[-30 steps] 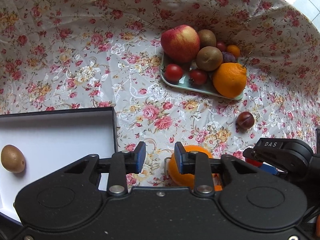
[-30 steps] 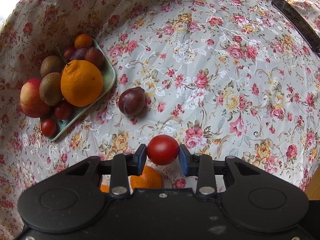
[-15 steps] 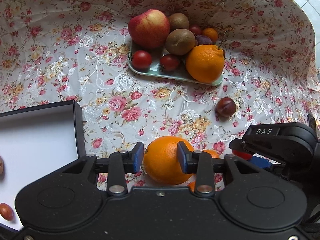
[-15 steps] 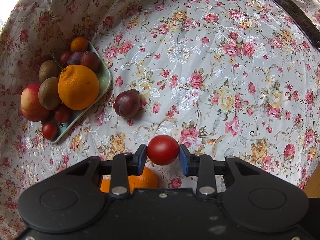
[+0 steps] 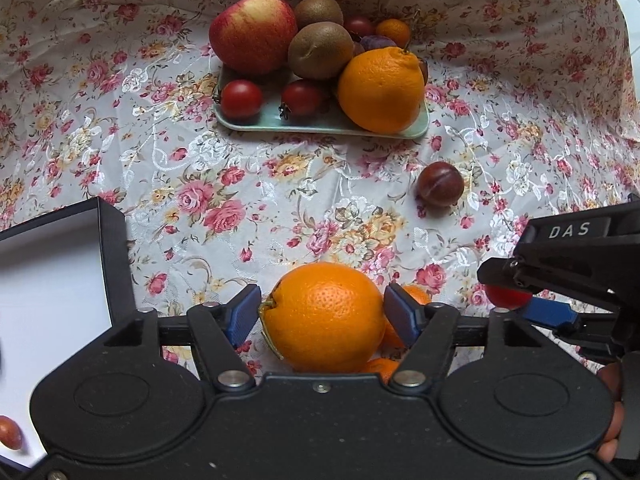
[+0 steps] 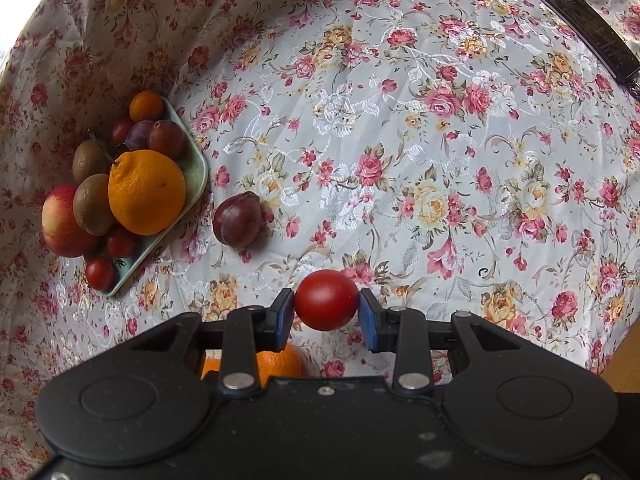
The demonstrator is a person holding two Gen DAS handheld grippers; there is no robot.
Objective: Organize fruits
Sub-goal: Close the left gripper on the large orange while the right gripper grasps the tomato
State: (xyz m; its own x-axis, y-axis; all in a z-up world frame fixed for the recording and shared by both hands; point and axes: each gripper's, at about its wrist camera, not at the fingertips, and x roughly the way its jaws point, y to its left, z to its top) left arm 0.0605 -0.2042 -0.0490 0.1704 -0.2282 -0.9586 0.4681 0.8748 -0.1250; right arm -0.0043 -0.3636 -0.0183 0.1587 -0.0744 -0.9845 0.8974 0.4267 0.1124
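Note:
A large orange [image 5: 324,316] lies on the flowered cloth between the blue pads [image 5: 244,314] of my left gripper [image 5: 322,312]. The jaws are spread wide, each pad right at the orange's side. Small oranges [image 5: 416,294] peek out behind it. My right gripper [image 6: 326,308] is shut on a red cherry tomato [image 6: 326,300], held above the cloth. The left wrist view shows that gripper [image 5: 516,300] at the right edge. A green tray [image 5: 320,124] carries an apple, kiwis, tomatoes, plums and a big orange. A loose plum [image 5: 440,182] rests on the cloth.
A black-rimmed box [image 5: 116,256] with a white floor sits at the left, a small reddish fruit [image 5: 10,432] in it. A long black object [image 6: 584,24] lies at the far right. The cloth rises in folds behind the tray [image 6: 196,168]. A hand [image 5: 612,420] holds the right gripper.
My left gripper has moved from the box toward the tray side, and its jaws have widened around the large orange. The right gripper has kept the tomato, almost still.

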